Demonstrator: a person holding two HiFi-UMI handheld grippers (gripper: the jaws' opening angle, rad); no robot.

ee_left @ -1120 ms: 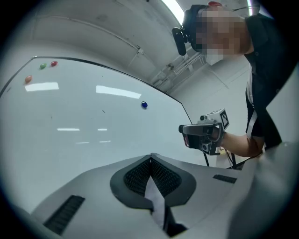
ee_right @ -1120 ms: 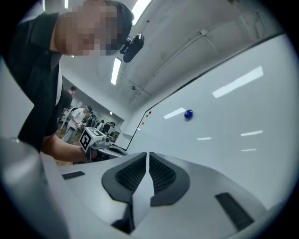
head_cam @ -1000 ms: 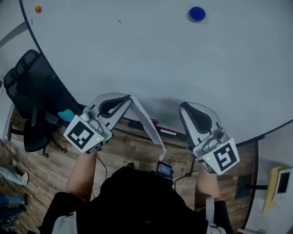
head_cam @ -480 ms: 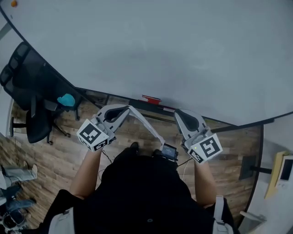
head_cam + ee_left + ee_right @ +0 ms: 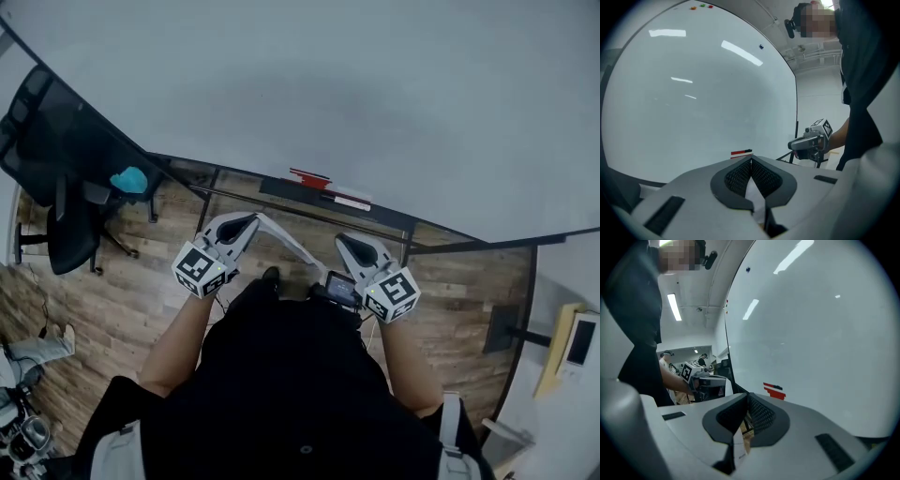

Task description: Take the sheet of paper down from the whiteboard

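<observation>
Sheet of paper (image 5: 292, 246) is off the whiteboard (image 5: 394, 94). It hangs as a slack strip btwn the two grippers, close in front of the person & below the board's bottom edge. Left gripper (image 5: 251, 219): jaws pressed together w/ the sheet's left end pinched in them. Right gripper (image 5: 343, 240): jaws likewise closed, w/ the sheet's other edge caught btwn the pads. Both grippers sit side by side, pointing toward the board. A black office chair (image 5: 56, 216) stands far left on the wood floor (image 5: 141, 309).
</observation>
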